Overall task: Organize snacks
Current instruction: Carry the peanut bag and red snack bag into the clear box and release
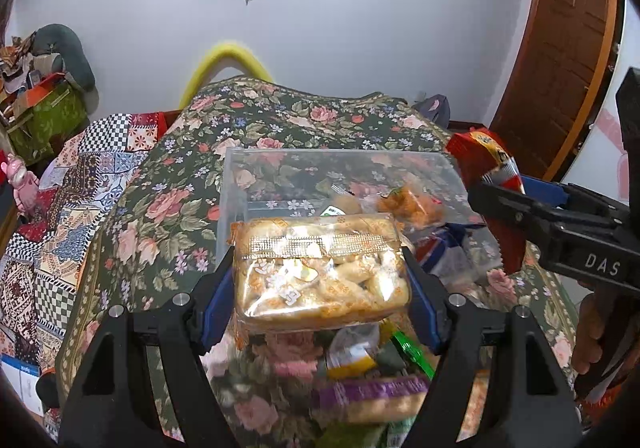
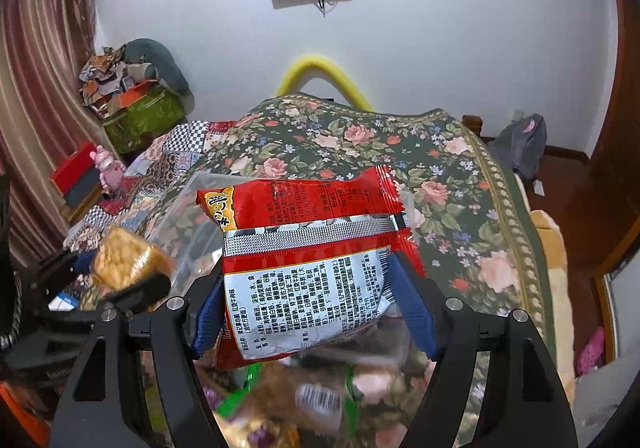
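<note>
left gripper (image 1: 320, 280) is clamping a clear cracker pack (image 1: 320, 272) by its short ends, long axis lying crosswise, just before the clear bin (image 1: 236, 183). right gripper (image 2: 308, 300) is squeezing a red snack bag (image 2: 304, 244) held upright, top pointing away, probably over the bin's right rim. floral cloth (image 2: 460, 187) is lying open beyond; loose snacks (image 1: 372, 380) are crowding below.

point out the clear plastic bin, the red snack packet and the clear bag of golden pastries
clear plastic bin (image 1: 236, 183): left wrist view, left wall
red foil snack packet (image 2: 304, 203): right wrist view, upper red panel
clear bag of golden pastries (image 1: 320, 280): left wrist view, bag front
</note>
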Motion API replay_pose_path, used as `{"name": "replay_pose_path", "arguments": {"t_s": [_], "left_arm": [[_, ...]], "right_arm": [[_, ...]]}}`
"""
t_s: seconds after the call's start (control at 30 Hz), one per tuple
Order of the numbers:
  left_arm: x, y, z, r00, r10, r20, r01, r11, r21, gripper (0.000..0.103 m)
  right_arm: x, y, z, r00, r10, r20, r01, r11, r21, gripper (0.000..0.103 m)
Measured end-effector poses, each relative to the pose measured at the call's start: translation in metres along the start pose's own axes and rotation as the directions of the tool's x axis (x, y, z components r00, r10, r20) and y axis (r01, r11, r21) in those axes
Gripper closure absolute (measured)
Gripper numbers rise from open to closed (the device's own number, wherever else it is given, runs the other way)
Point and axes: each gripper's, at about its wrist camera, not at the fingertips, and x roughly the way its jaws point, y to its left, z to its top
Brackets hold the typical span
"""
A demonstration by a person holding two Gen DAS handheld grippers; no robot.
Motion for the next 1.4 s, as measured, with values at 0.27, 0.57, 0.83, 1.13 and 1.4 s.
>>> {"name": "replay_pose_path", "arguments": {"t_s": [0.27, 0.57, 0.83, 1.13, 1.4], "left_arm": [[0.043, 0.009, 0.007, 0.998, 0.005, -0.063, -0.007, 1.0, -0.029, 0.029], [0.056, 0.005, 0.007, 0.996, 0.017, -0.088, -0.017, 1.0, -0.002, 0.028], [0.027, 0.011, 0.007, 0.999, -0.009, -0.047, 0.008, 1.0, -0.021, 0.027], [-0.02, 0.009, -0.019, 0.999, -0.039, -0.033, 0.04, 0.999, 0.019, 0.027], [-0.033, 0.009, -0.067, 0.99, -0.085, -0.112, 0.087, 0.996, 0.013, 0.026]], "right_arm": [[0.036, -0.008, 0.006, 0.998, -0.017, -0.055, 0.019, 0.999, 0.043, 0.031], [0.048, 0.001, 0.004, 0.995, -0.021, -0.095, 0.022, 1.0, 0.008, 0.027], [0.017, -0.001, -0.005, 0.997, -0.011, -0.073, 0.01, 1.0, -0.013, 0.022], [-0.031, 0.0, -0.041, 0.999, -0.003, -0.038, 0.002, 0.999, -0.044, 0.018], [-0.027, 0.009, -0.1, 0.986, 0.037, -0.161, -0.04, 0.999, -0.015, 0.016]]}}
